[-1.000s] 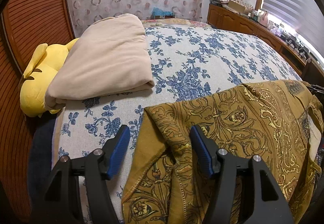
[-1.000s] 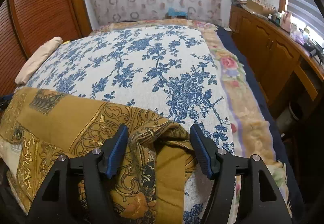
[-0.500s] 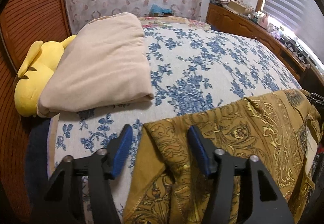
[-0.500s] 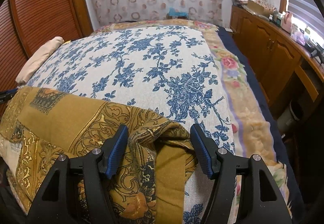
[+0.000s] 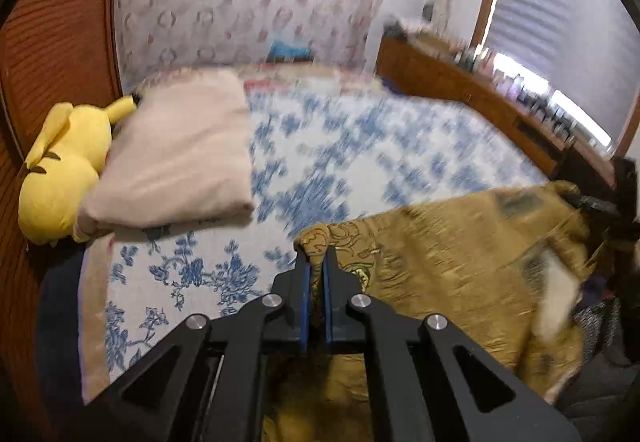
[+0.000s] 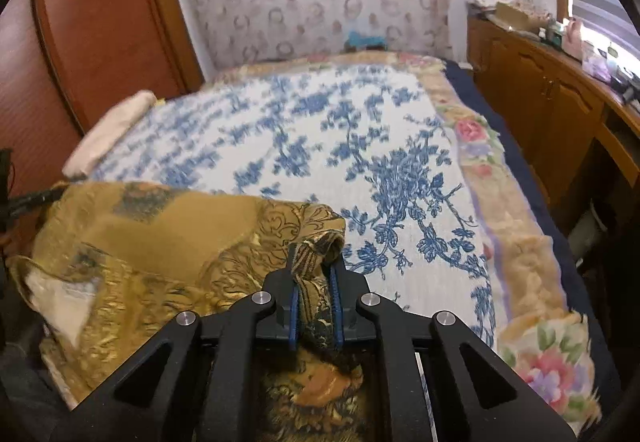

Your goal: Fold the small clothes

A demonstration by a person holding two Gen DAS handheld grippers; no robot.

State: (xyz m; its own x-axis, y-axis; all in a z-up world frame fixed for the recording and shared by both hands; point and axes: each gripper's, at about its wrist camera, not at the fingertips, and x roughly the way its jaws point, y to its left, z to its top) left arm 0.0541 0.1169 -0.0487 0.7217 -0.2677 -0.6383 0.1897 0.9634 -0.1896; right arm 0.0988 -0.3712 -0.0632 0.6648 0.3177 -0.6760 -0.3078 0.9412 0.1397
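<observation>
A mustard-gold patterned garment (image 5: pixel 460 242) lies at the near edge of the blue-flowered bedspread (image 5: pixel 340 162). My left gripper (image 5: pixel 316 262) is shut on the garment's left corner, and a small fold of cloth sticks up past the blue pads. In the right wrist view the same garment (image 6: pixel 160 234) spreads to the left. My right gripper (image 6: pixel 314 274) has its jaws closing on the right corner, with a thick bunch of cloth pressed between the pads. Both corners are raised a little off the bed.
A folded beige blanket (image 5: pixel 180 154) and a yellow plush toy (image 5: pixel 64 170) lie at the bed's left side by the wooden wardrobe (image 6: pixel 100 22). A wooden cabinet (image 6: pixel 552 102) with small items runs along the right. The far bedspread (image 6: pixel 320 130) is bare.
Both grippers went from open around the garment's corners to closed on them. Both have risen slightly, pulling the cloth up; the left view is now blurred by motion.
</observation>
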